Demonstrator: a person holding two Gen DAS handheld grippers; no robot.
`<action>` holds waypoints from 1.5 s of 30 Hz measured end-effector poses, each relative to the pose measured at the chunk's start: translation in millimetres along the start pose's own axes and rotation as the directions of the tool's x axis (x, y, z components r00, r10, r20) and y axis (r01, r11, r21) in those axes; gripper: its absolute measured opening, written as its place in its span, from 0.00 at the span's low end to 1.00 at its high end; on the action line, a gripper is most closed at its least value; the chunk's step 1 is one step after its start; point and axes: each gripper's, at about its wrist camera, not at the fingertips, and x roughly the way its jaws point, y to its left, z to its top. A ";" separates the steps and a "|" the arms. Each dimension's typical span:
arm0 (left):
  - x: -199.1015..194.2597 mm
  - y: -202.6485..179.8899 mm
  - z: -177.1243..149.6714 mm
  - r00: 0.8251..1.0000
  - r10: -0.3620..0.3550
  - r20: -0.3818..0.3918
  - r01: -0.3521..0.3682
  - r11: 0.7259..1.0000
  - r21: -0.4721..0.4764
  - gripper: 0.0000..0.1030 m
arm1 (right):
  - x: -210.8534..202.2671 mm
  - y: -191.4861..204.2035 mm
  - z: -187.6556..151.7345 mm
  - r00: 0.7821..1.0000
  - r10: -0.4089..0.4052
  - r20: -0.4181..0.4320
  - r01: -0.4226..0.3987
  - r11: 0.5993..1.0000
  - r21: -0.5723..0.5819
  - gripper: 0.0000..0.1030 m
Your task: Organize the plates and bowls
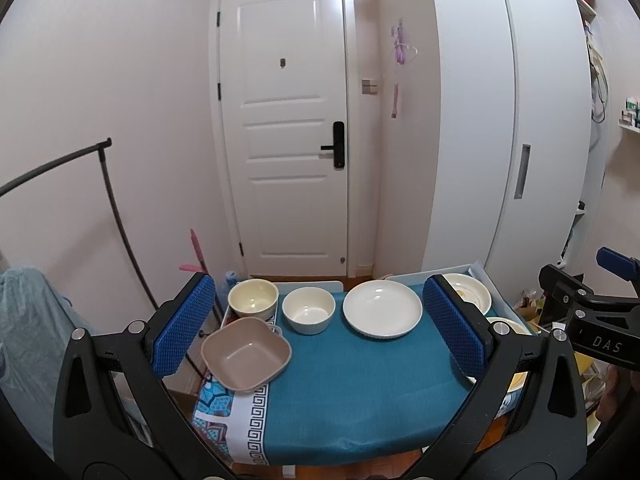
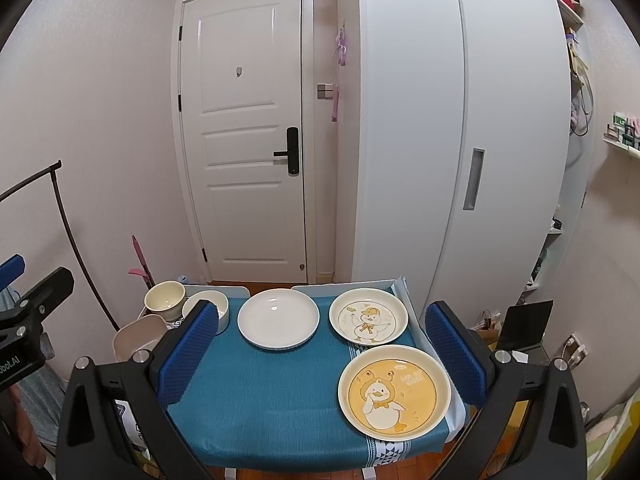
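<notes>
While both hand-held grippers gape empty, glossy round plates dot teal cloth

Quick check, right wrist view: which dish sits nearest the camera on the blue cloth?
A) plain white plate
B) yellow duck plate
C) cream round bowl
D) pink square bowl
B: the yellow duck plate lies at the near right of the blue cloth, closer than the plain white plate and the other duck plate behind it.
</notes>
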 end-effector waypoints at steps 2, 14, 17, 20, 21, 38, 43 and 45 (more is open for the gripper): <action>-0.2 -0.6 -0.1 1.000 0.000 -0.002 0.000 1.000 -0.001 1.00 | -0.2 0.5 -0.6 1.000 -0.001 0.001 0.001 1.000 -0.002 1.00; -0.3 -1.2 -0.5 1.000 -0.002 -0.004 0.002 1.000 0.005 1.00 | -2.5 1.7 -0.4 1.000 -0.002 0.000 0.002 1.000 -0.003 1.00; 0.5 -1.0 -1.2 1.000 0.001 -0.001 -0.001 1.000 0.010 1.00 | -1.9 2.4 0.5 1.000 -0.002 0.000 0.002 1.000 -0.001 1.00; 0.7 -0.2 -2.2 1.000 0.002 0.000 -0.002 1.000 0.007 1.00 | -2.0 2.8 0.5 1.000 0.000 -0.001 0.000 1.000 -0.001 1.00; 0.6 -0.1 -2.6 1.000 0.002 0.000 -0.002 1.000 0.006 1.00 | -2.1 2.6 1.0 1.000 0.000 -0.001 0.000 1.000 -0.002 1.00; -0.4 -1.0 -3.1 1.000 0.006 0.000 -0.006 1.000 0.004 1.00 | -0.6 4.7 3.5 1.000 0.003 -0.002 -0.003 1.000 -0.006 1.00; 0.4 -0.6 -2.5 1.000 0.007 0.001 -0.007 1.000 0.001 1.00 | -1.8 5.4 4.6 1.000 0.004 0.000 -0.004 1.000 -0.008 1.00; 0.9 -0.5 -2.4 1.000 0.007 0.000 -0.007 1.000 -0.001 1.00 | -2.3 5.5 5.0 1.000 0.005 0.001 -0.005 1.000 -0.009 1.00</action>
